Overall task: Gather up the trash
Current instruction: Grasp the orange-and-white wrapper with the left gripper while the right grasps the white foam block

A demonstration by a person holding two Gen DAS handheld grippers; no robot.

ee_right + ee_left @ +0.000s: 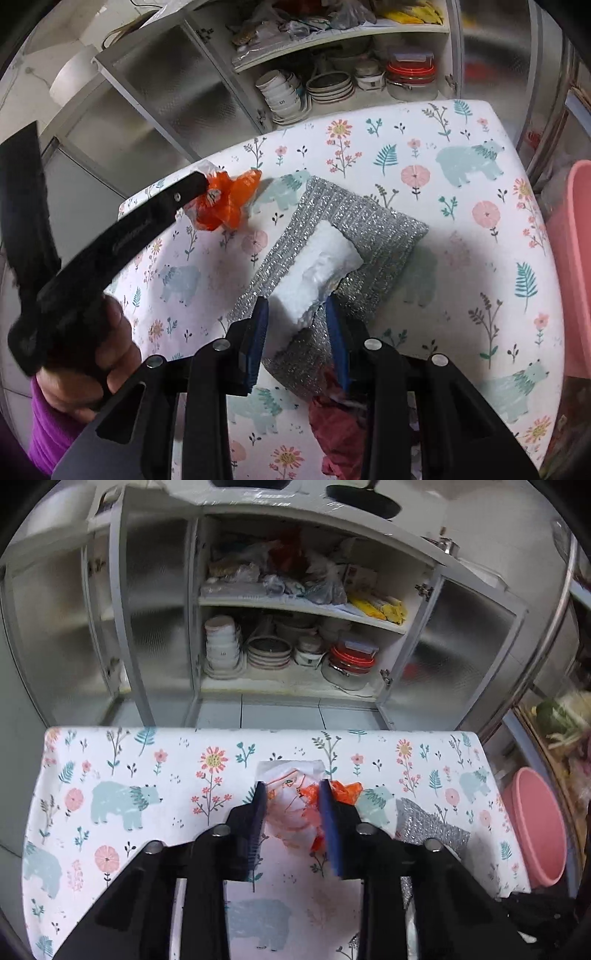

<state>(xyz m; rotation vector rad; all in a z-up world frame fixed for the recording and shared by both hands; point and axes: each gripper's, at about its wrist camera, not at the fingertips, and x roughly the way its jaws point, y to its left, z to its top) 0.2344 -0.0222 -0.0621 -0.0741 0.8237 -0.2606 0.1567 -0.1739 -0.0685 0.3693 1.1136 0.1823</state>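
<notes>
My left gripper (291,794) has its blue pads pressed in on a crumpled orange-and-white plastic wrapper (295,805), which bulges between them and rests on the table. An orange corner of it pokes out past the right-hand pad. From the right wrist view, the same wrapper shows as an orange bunch at the tip of the left gripper's black finger (192,186), near the far left corner of the table.

My right gripper (295,310) stands with its fingers narrowed round a white crumpled wad of tissue (317,273). Both pads sit against its near end, and I take it as gripped. The wad lies along a silver glittery scouring cloth (373,225), which spreads flat on the table under and beyond it. Just below that gripper, at the near edge, lies a dark red crumpled scrap (336,424).

My left hand (92,354) wraps the left gripper's handle, with a purple sleeve (48,435) behind it.

The table wears a white cloth printed with bears and flowers (122,775). Beyond it stands an open cabinet (295,609) with stacked bowls (221,646) on the lower shelf and bags above. A pink basin (535,823) sits beside the table on the right.
</notes>
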